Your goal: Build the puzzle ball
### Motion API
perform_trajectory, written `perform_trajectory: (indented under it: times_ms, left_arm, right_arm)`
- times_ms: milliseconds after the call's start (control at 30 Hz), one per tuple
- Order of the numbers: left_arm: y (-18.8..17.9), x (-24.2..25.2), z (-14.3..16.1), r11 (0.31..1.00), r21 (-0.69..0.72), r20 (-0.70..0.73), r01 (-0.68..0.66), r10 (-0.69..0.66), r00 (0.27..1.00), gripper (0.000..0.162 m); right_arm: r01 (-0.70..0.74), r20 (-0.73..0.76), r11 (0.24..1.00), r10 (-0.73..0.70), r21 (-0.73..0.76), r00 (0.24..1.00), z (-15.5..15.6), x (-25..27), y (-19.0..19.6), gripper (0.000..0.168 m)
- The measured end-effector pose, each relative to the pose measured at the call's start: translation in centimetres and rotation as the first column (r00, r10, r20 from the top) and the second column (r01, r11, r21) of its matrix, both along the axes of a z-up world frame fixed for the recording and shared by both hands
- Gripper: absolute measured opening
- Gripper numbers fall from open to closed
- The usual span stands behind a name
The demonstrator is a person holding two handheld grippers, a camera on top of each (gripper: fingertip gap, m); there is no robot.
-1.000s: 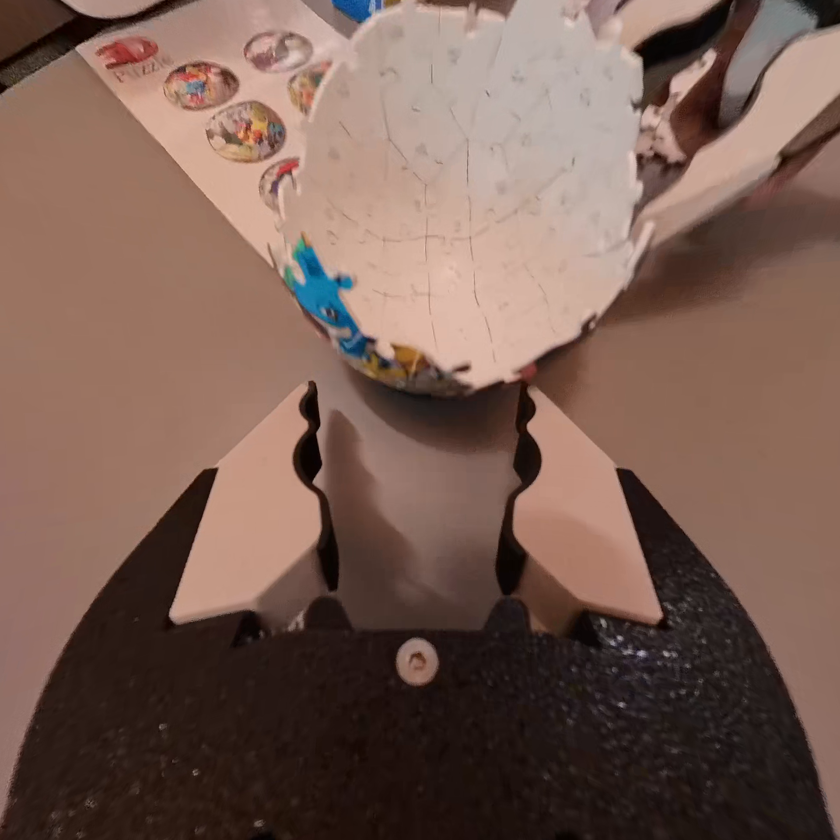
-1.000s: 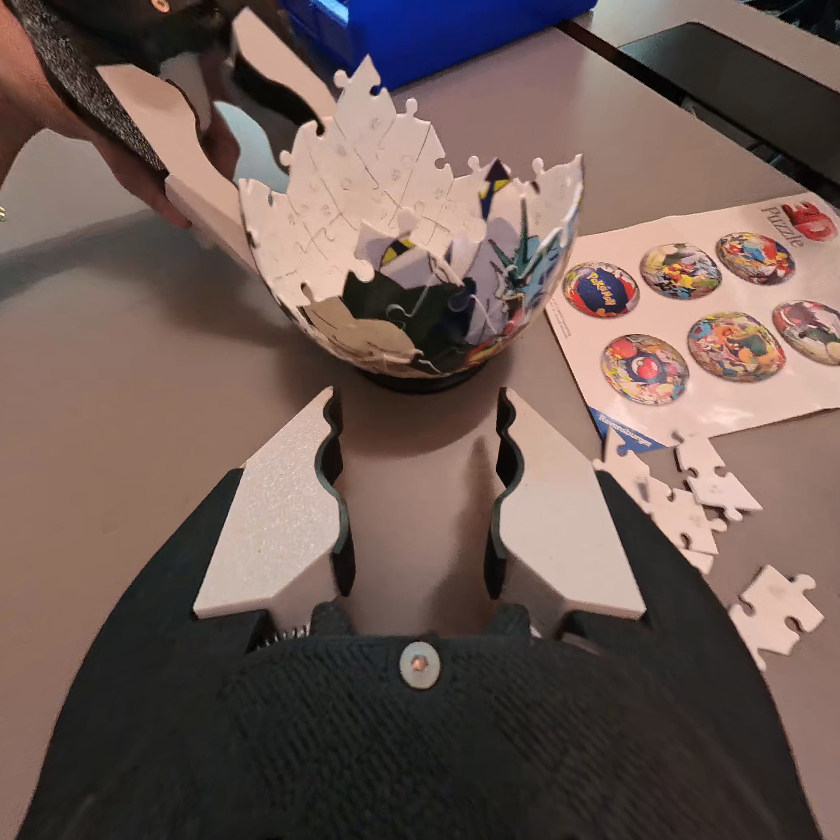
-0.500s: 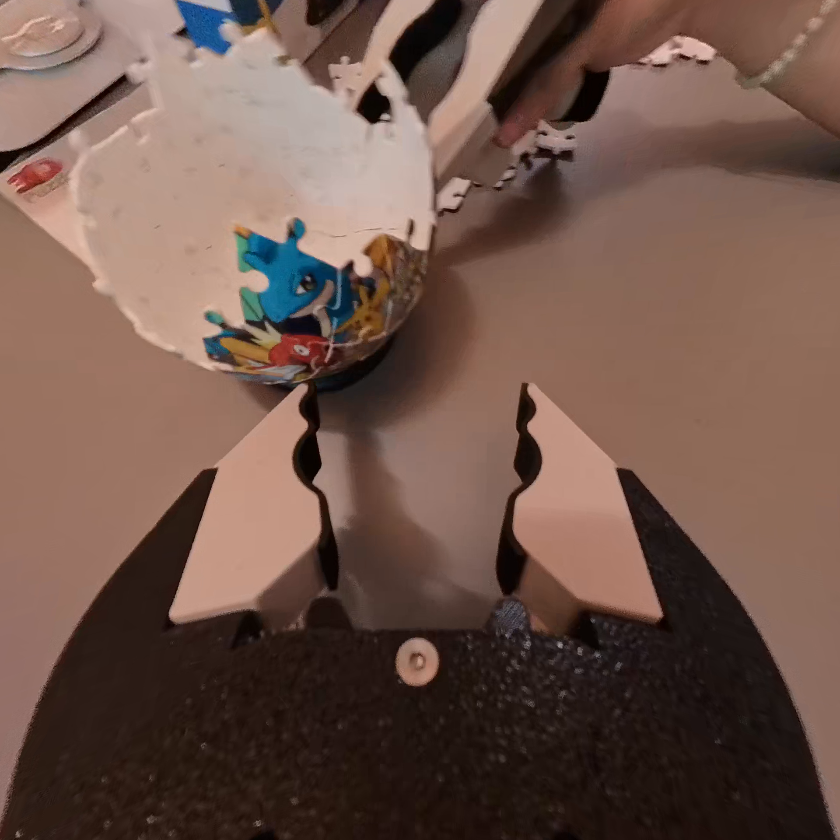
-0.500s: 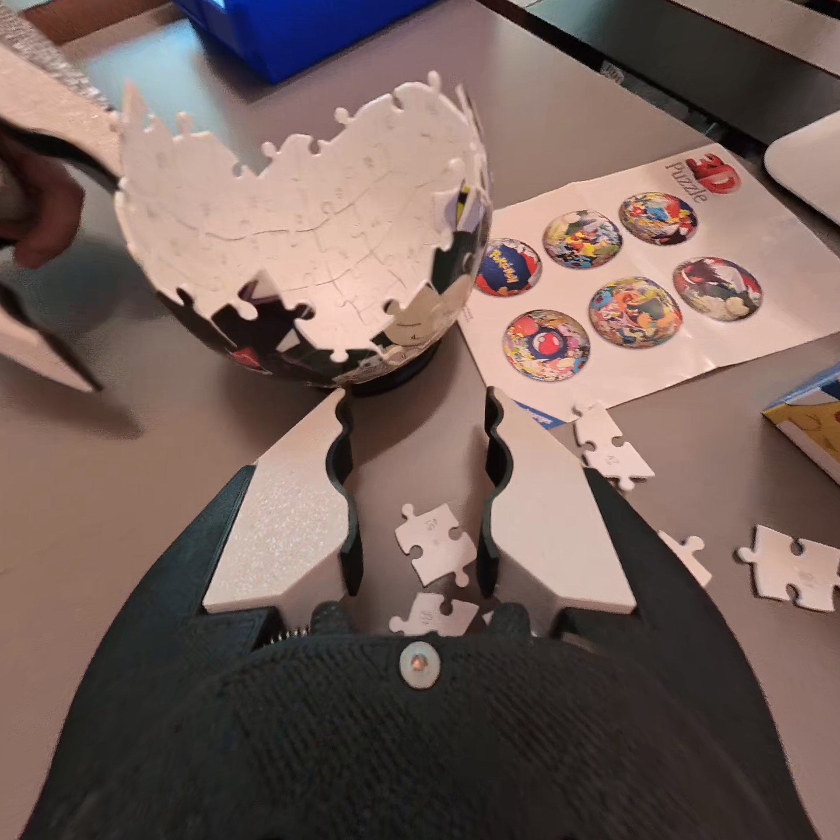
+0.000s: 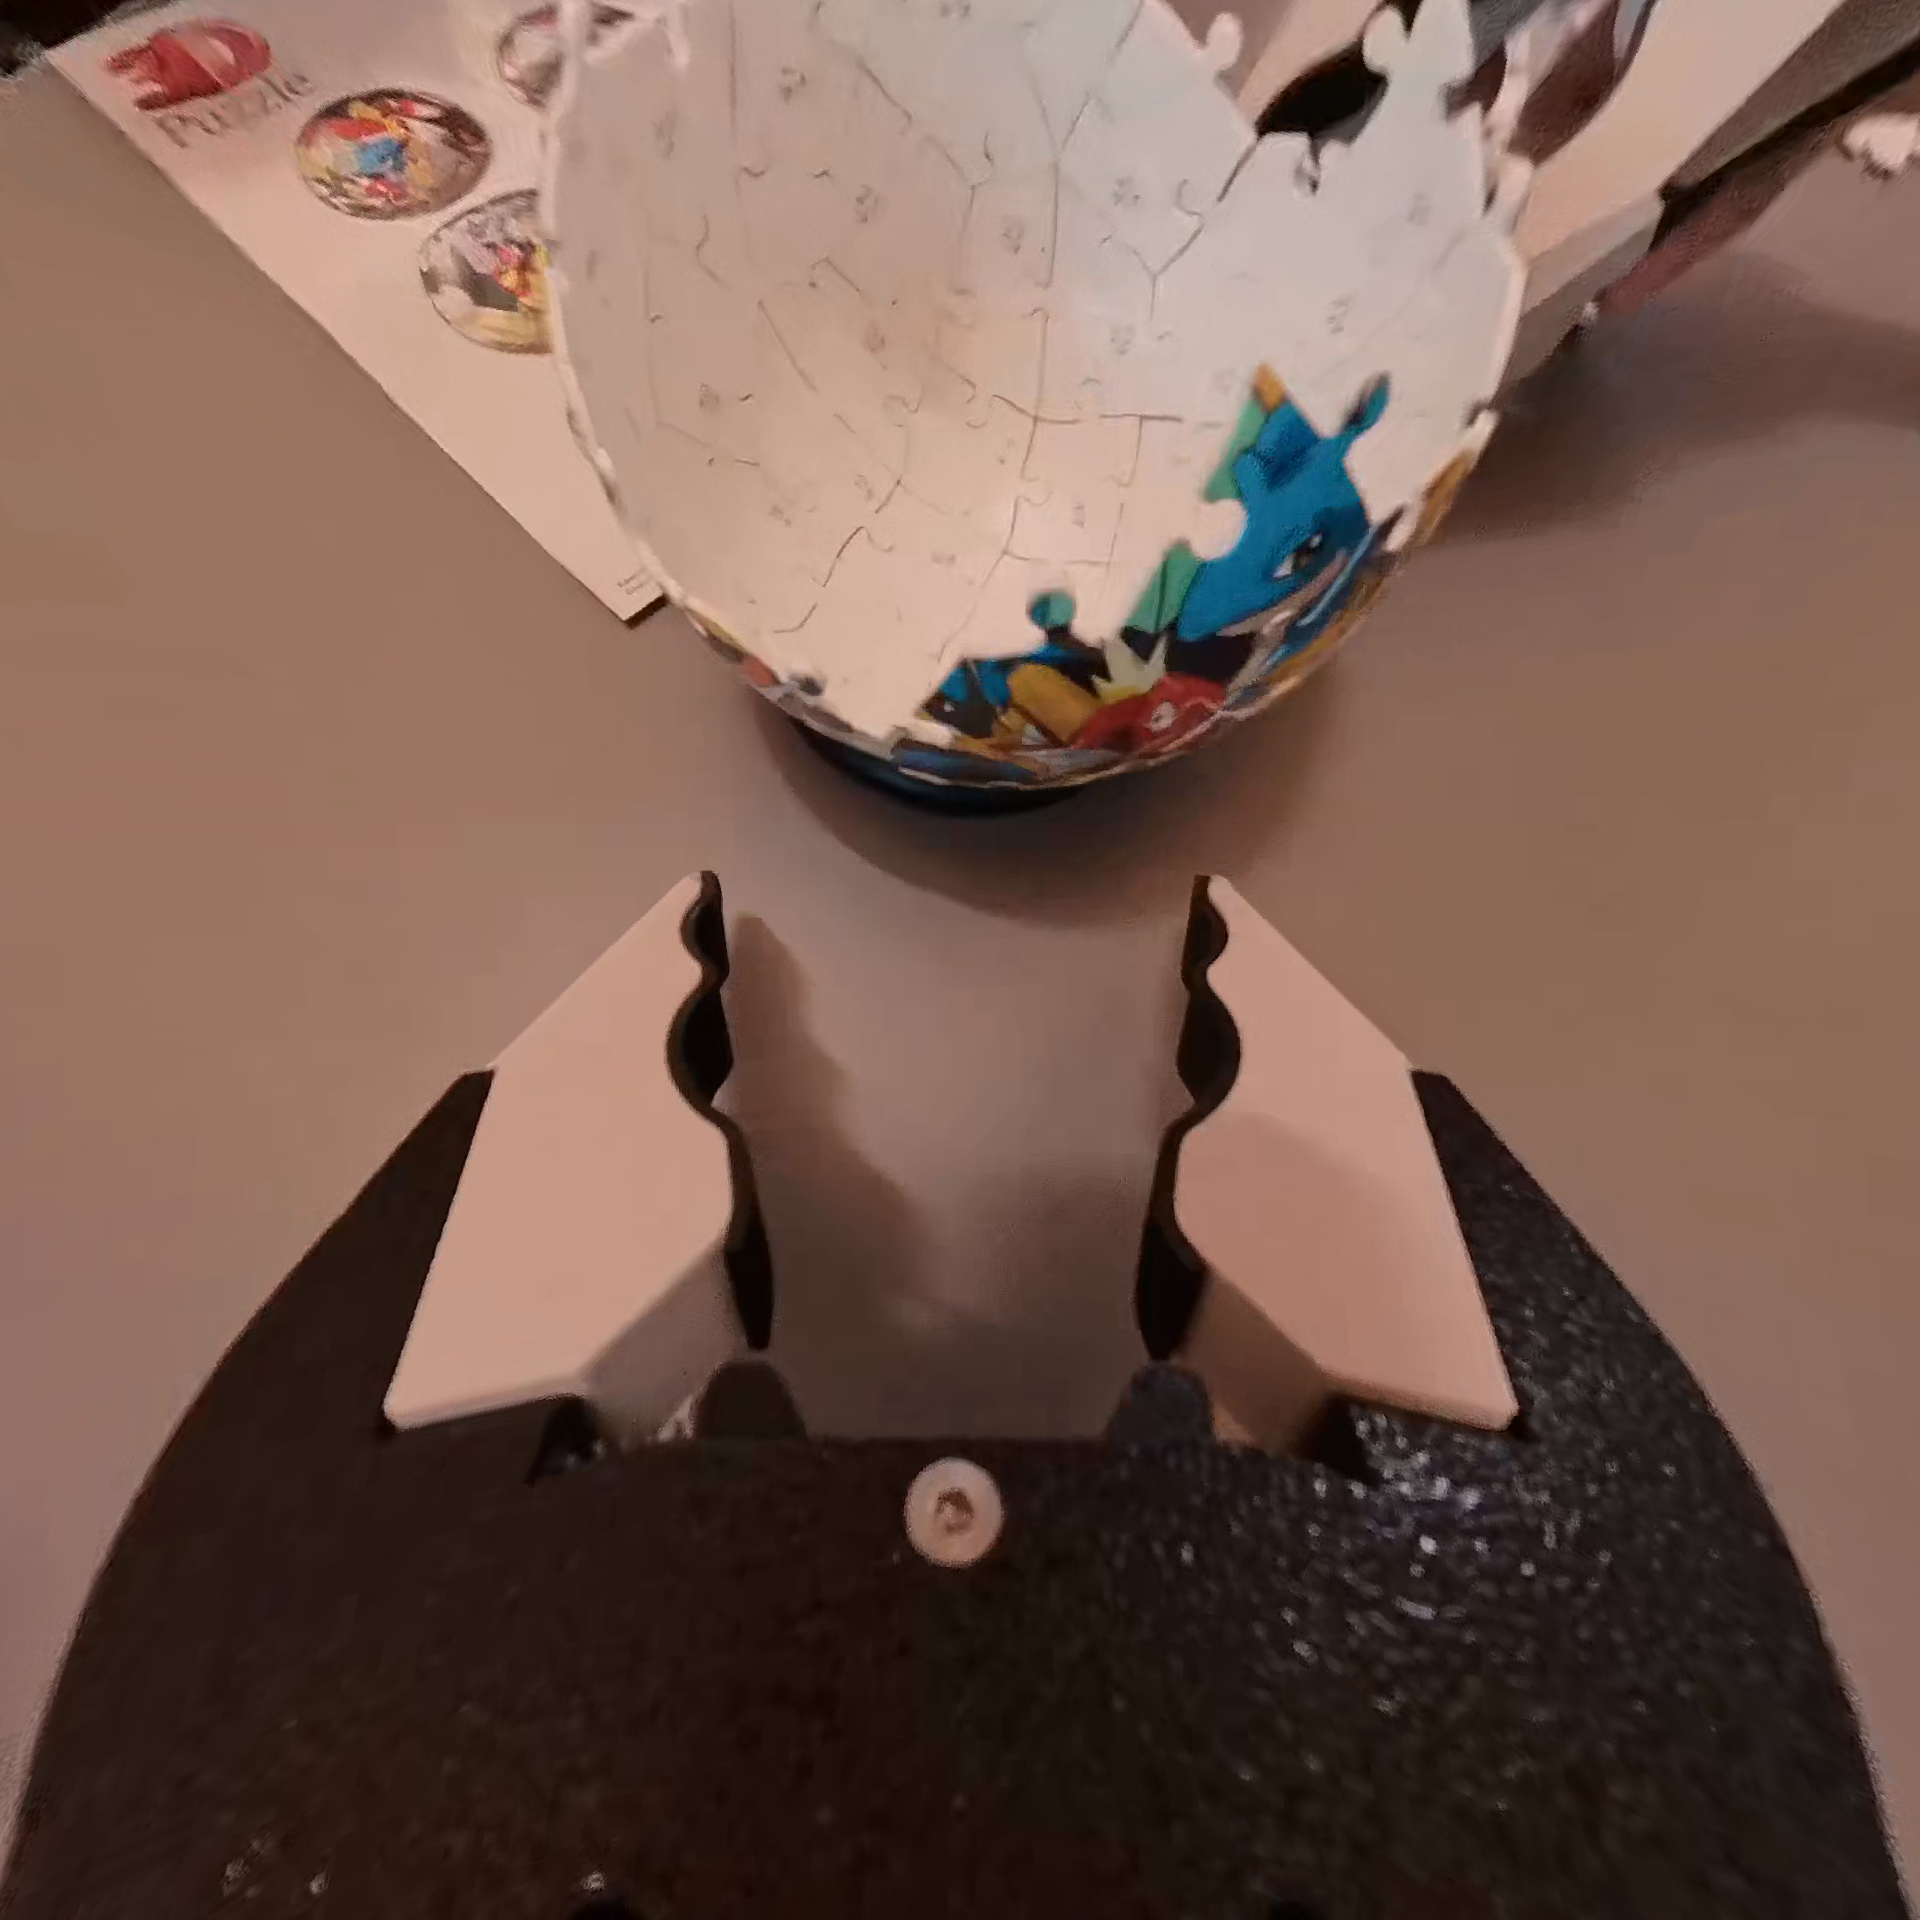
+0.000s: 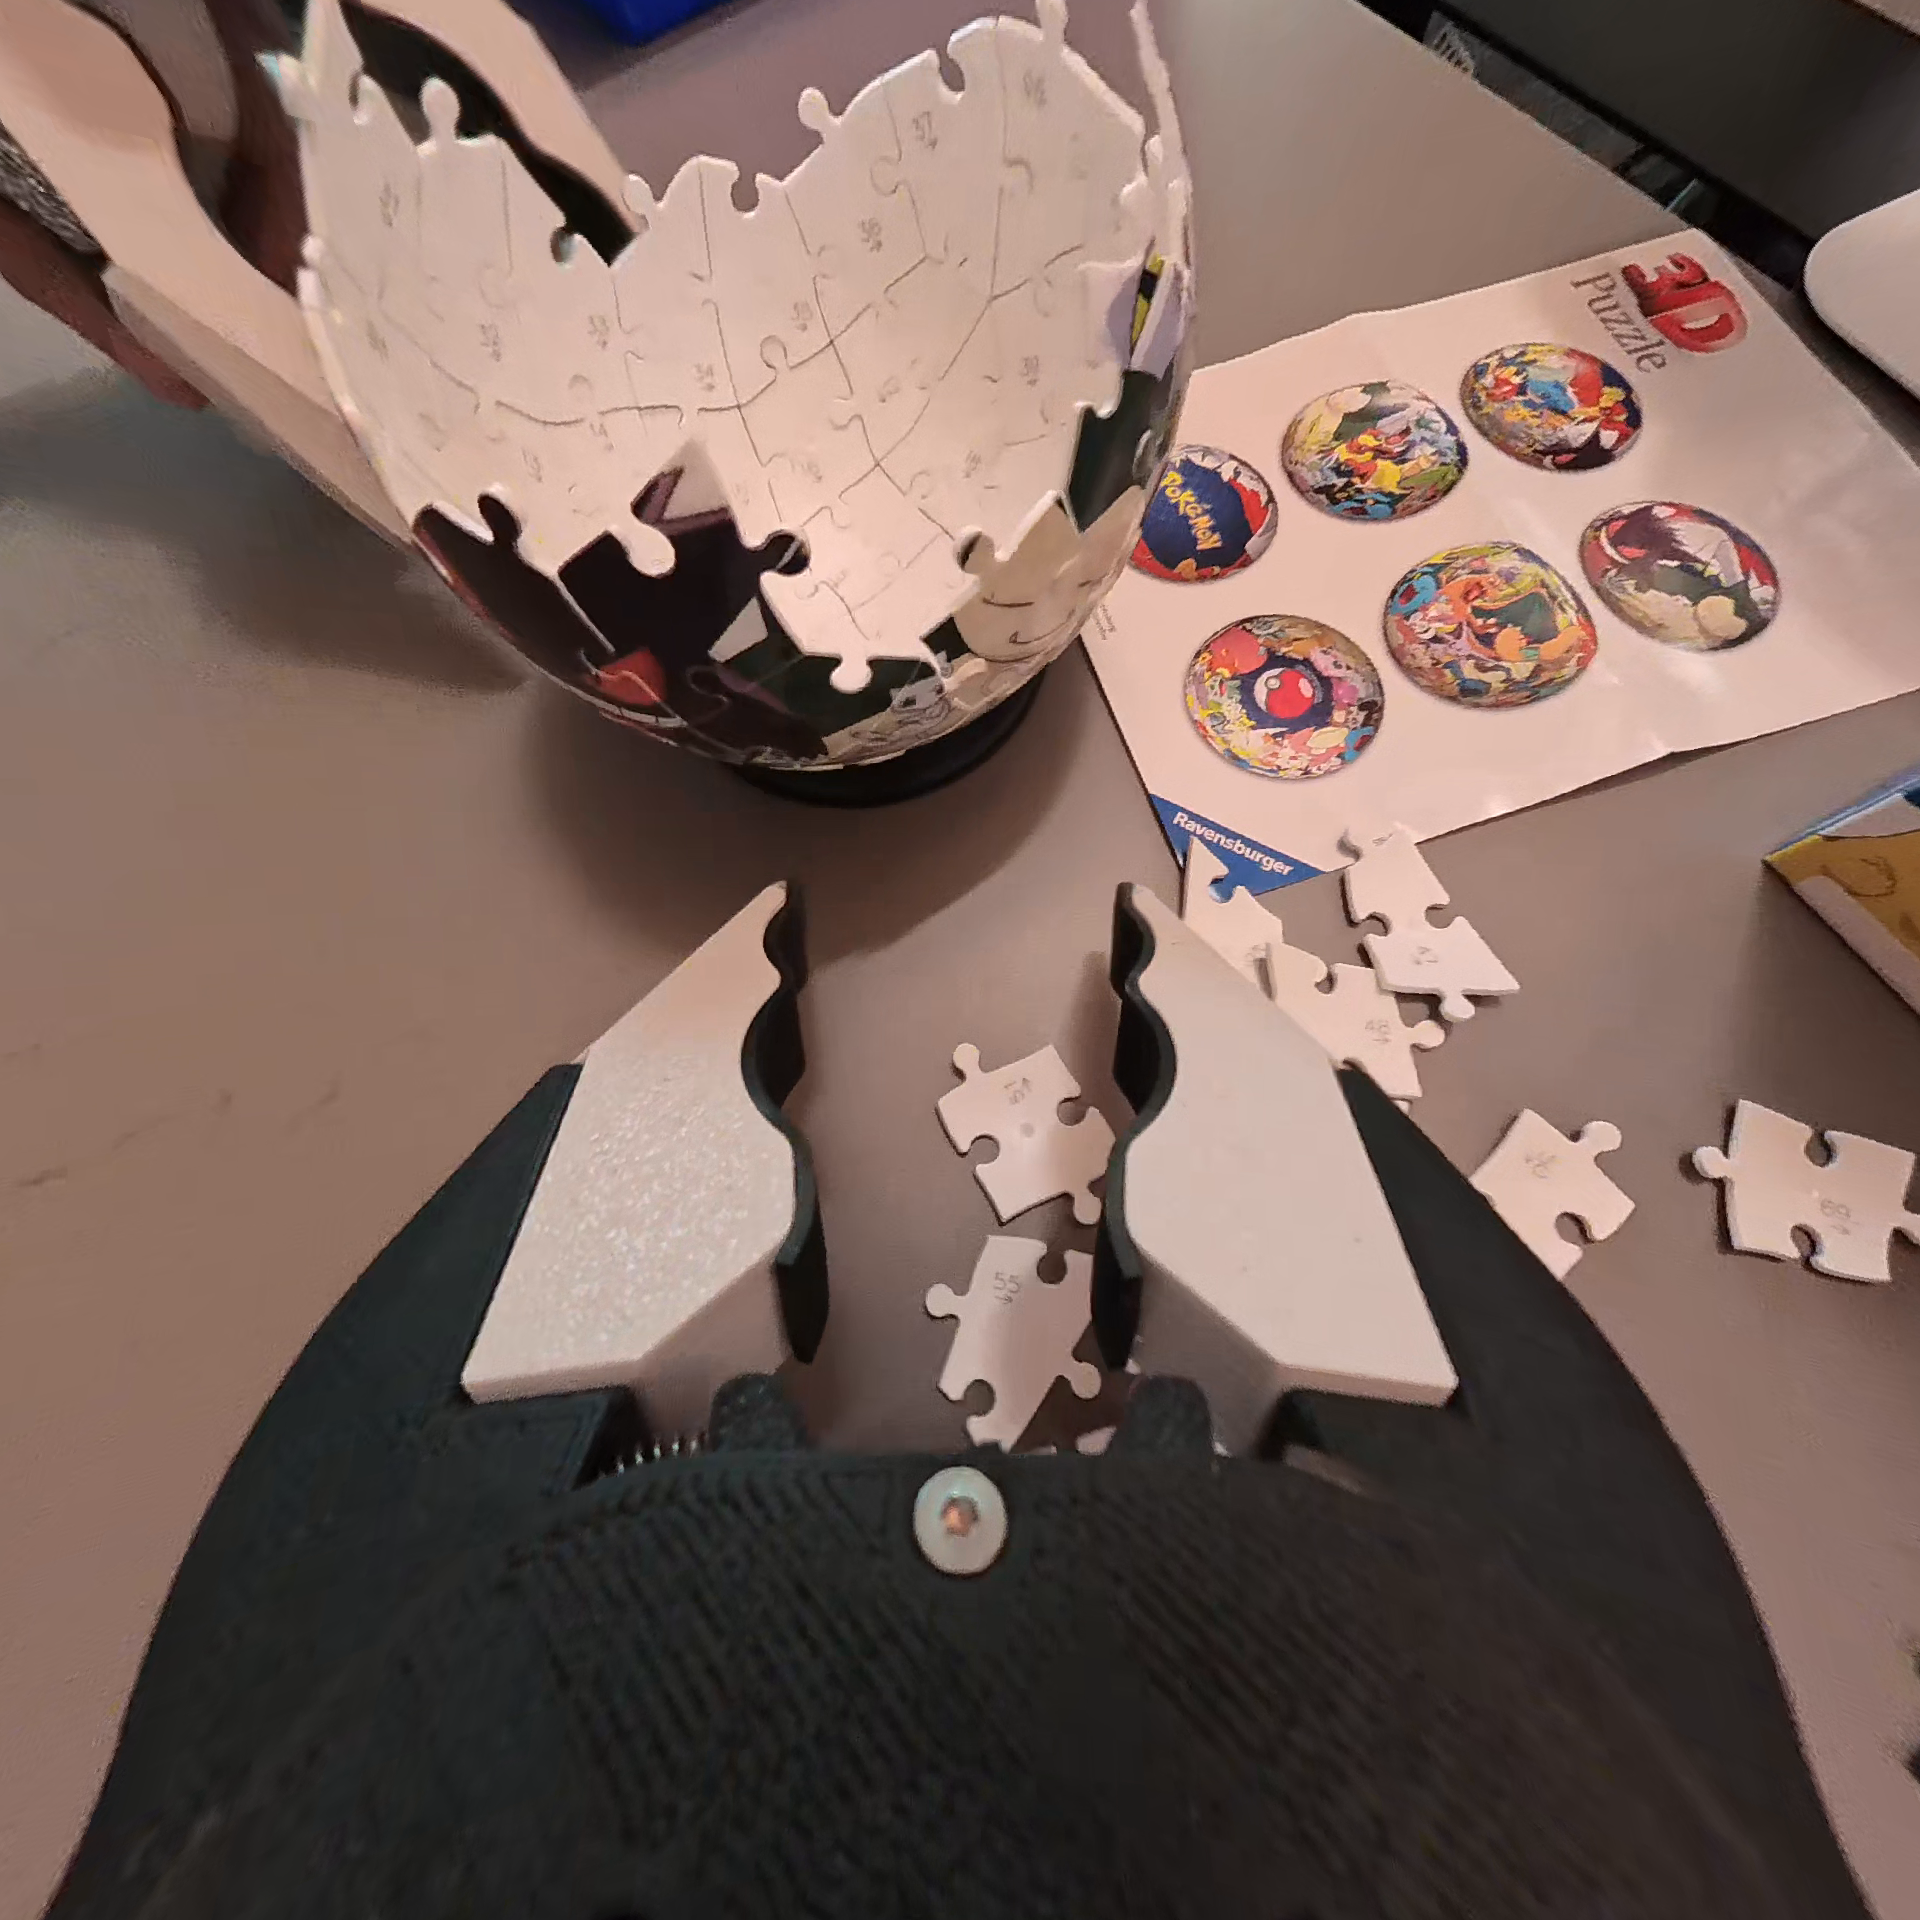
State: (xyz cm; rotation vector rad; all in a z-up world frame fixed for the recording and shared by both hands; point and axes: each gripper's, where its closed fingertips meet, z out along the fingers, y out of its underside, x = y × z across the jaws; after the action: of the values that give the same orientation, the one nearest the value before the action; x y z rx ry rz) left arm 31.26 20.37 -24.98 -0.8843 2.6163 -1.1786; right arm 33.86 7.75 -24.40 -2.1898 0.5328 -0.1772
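Note:
The half-built puzzle ball (image 5: 935,343) is an open bowl, white inside and coloured outside, on a dark round stand (image 5: 940,795). It also shows in the right wrist view (image 6: 748,364), with its stand (image 6: 883,774). My left gripper (image 5: 951,904) is open and empty, just short of the stand. My right gripper (image 6: 951,909) is open and empty on the opposite side, above the table. Two loose white pieces (image 6: 1023,1127) (image 6: 1013,1340) lie on the table between its fingers. The left gripper (image 6: 187,312) shows behind the ball.
A printed leaflet (image 6: 1455,582) lies right of the ball; it also shows in the left wrist view (image 5: 312,229). More loose pieces (image 6: 1423,925) (image 6: 1548,1184) (image 6: 1818,1195) lie right of my right gripper. A box corner (image 6: 1860,894) is at the right edge.
My left gripper swung aside and then back, so the ball sits centred ahead of it again. My right gripper drew back from the ball over the loose pieces. Both stayed open.

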Motion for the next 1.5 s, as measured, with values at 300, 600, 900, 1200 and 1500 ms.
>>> perform_trajectory:
  times_ms: [300,600,900,1200,1500]
  left_arm:
    - [-2.4,2.0,-1.1,0.982,0.064,0.073,0.177,-0.182,0.981,0.089]
    - [-3.3,1.0,-1.8,0.96,0.053,0.082,0.276,-0.28,0.956,0.075]
    - [-3.8,-3.3,-1.7,0.961,0.062,0.101,0.268,-0.273,0.957,0.07]
    - [-1.1,-3.3,-0.9,0.974,0.131,0.116,0.186,-0.201,0.973,0.081]
    - [-3.4,0.3,-0.7,0.963,-0.001,0.095,0.271,-0.27,0.958,0.097]
  right_arm:
    - [-0.006,0.018,0.997,0.007,-0.078,1.0,-0.9,0.5,0.6,0.056]
    - [-0.073,-0.018,0.991,0.072,-0.115,0.997,-2.0,0.7,1.8,0.033]
    - [-0.19,-0.058,0.974,0.184,-0.124,0.981,-2.1,-0.5,2.0,0.0]
    - [-0.131,-0.038,0.98,0.127,-0.152,0.991,-1.3,-0.9,-0.2,0.039]
    - [-0.105,-0.056,0.986,0.099,-0.128,0.994,-1.9,-2.9,1.0,0.049]
